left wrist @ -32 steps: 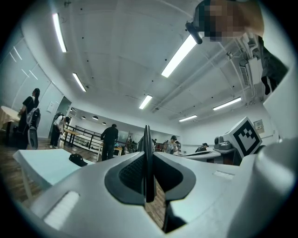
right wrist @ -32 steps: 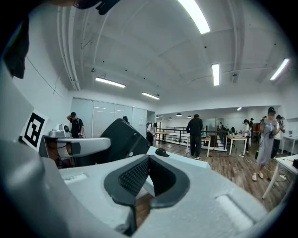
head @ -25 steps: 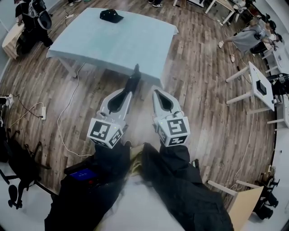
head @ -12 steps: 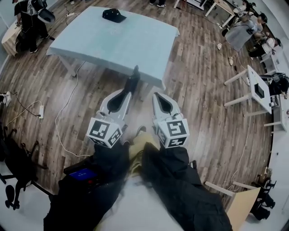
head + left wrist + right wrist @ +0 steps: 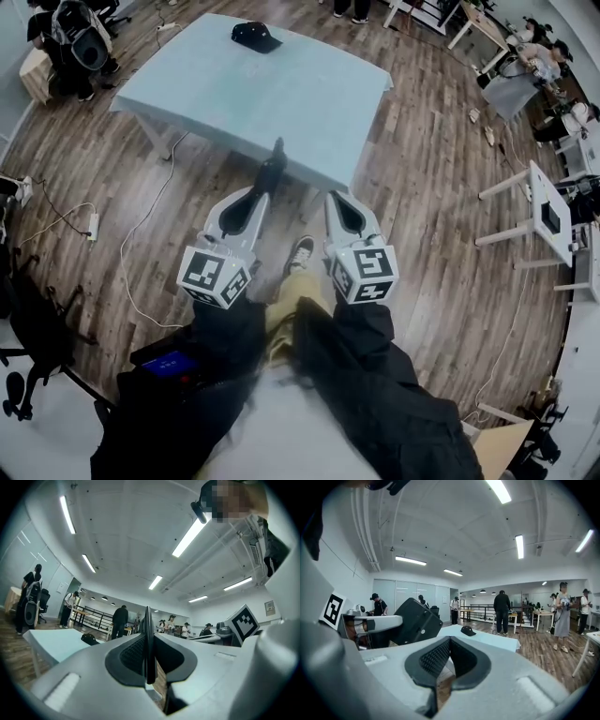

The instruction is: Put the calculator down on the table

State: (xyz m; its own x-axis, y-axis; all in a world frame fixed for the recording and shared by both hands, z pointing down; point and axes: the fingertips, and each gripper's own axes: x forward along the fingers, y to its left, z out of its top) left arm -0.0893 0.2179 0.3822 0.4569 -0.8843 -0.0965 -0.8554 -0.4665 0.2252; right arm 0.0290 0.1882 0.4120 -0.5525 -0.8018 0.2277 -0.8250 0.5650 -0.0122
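Two grippers point ahead of you at the table [image 5: 281, 94], which stands across a stretch of wood floor [image 5: 422, 187], so the calculator [image 5: 274, 171] is not yet over its top. Your left gripper [image 5: 260, 194] pinches the calculator by its near end: the dark slab stands on edge between the pads and juts forward past the tips. That is why the left gripper view shows it only as a thin black blade down the middle. Holding it by one end probably leaves most of its length free to meet the cloth first, but it also makes a long lever on a small grip. Your right gripper [image 5: 337, 199] rides just beside the left with its jaws pressed together on nothing; it looks like a spare here, carried along and not sharing the load. One shoe [image 5: 300, 251] shows between the two grippers, which suggests you are mid-stride. On the table a black cap [image 5: 255, 36] lies near the far edge, well apart from the near side, so the near half looks like the easy place to lay the calculator. You will likely need to roll your left wrist so it goes down flat.
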